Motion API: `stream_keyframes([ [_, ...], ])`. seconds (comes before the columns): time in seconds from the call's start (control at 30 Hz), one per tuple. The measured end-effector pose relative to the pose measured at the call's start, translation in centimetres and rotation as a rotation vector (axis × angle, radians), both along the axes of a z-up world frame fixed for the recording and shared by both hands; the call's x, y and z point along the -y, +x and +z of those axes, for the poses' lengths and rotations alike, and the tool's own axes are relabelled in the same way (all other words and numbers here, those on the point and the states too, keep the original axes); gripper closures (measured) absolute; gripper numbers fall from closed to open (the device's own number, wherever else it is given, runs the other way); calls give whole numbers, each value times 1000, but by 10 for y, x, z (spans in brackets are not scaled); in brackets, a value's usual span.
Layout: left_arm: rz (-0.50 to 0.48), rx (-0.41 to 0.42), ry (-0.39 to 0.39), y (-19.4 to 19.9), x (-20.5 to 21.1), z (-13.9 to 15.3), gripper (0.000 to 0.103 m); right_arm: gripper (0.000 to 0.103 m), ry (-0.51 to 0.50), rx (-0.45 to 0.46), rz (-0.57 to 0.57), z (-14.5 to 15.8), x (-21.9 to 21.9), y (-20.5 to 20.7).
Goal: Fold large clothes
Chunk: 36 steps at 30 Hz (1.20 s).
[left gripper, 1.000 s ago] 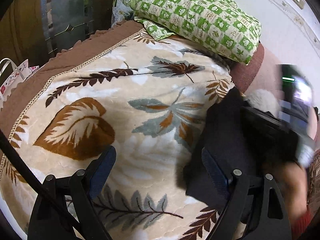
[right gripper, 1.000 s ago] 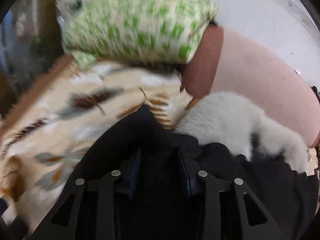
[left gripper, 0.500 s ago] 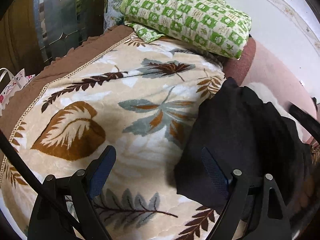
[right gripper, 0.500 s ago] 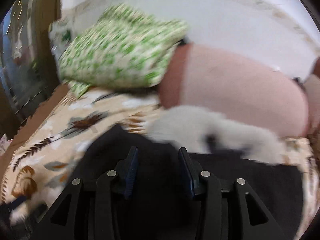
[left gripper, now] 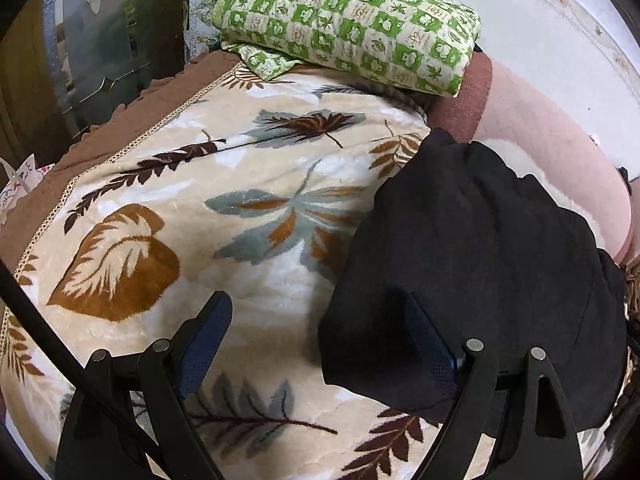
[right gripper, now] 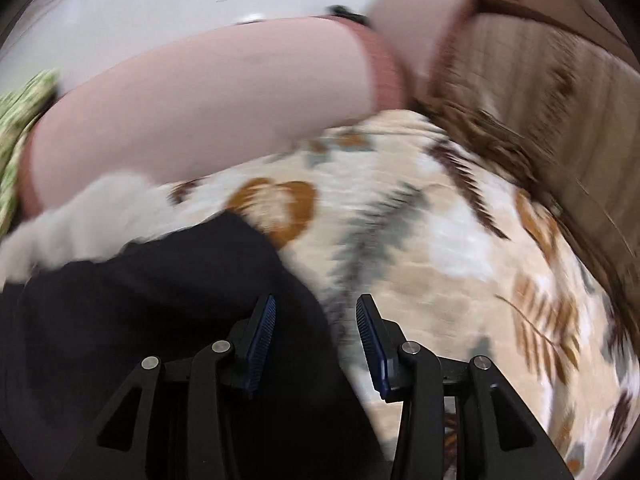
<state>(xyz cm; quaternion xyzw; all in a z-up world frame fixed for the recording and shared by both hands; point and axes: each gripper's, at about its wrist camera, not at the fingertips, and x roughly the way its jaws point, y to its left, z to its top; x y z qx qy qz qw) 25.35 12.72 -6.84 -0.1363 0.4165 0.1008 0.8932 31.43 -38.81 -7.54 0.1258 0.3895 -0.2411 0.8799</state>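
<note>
From the left wrist, the black garment (left gripper: 480,264) lies bunched on the leaf-patterned blanket (left gripper: 224,200), toward the blanket's right edge, its far tip reaching near the pink bolster (left gripper: 548,148). The left gripper (left gripper: 316,344) has its fingers spread wide: the left finger (left gripper: 208,332) hangs over bare blanket, the right finger (left gripper: 428,344) sits over the garment's near-left corner, and nothing is clamped between them. A green checked pillow (left gripper: 352,20) rests at the blanket's far edge, and a brown border (left gripper: 132,116) runs along its left side.

From the right wrist, the picture is smeared by motion. The right gripper (right gripper: 316,348) has its fingers apart with nothing between them, the left one (right gripper: 260,344) over the garment (right gripper: 140,320), the right one (right gripper: 372,344) over the blanket (right gripper: 460,248). The garment fills the near-left of this view, a white fluffy patch (right gripper: 80,224) at its far edge, just before the bolster (right gripper: 200,104).
</note>
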Motion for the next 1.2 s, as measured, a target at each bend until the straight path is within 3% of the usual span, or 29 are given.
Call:
stream_keyframes([
  [0.2,0,7,0,0,-2,1,16,56,6,114,81,39,-20,-44],
  [0.27,3,13,-23,-1,-7,2,16,46,45,157,156,47,-38,-65],
  [0.33,7,18,-54,-2,-15,4,16,29,85,187,214,49,-57,-87],
  [0.47,21,39,-123,-3,-31,7,16,23,183,193,305,28,-79,-121],
  [0.57,28,43,-208,1,-48,4,16,17,299,190,328,6,-78,-141],
  [0.73,-46,-6,-492,10,-66,-20,16,11,478,215,293,-29,-58,-159],
  [0.8,-76,-20,-563,13,-65,-29,16,10,518,220,274,-40,-49,-158],
  [0.97,-129,-79,-653,24,-49,-51,16,8,625,229,235,-66,-26,-143],
  [1.2,-254,-56,-845,52,-28,-73,9,3,789,317,263,-82,-5,-119],
])
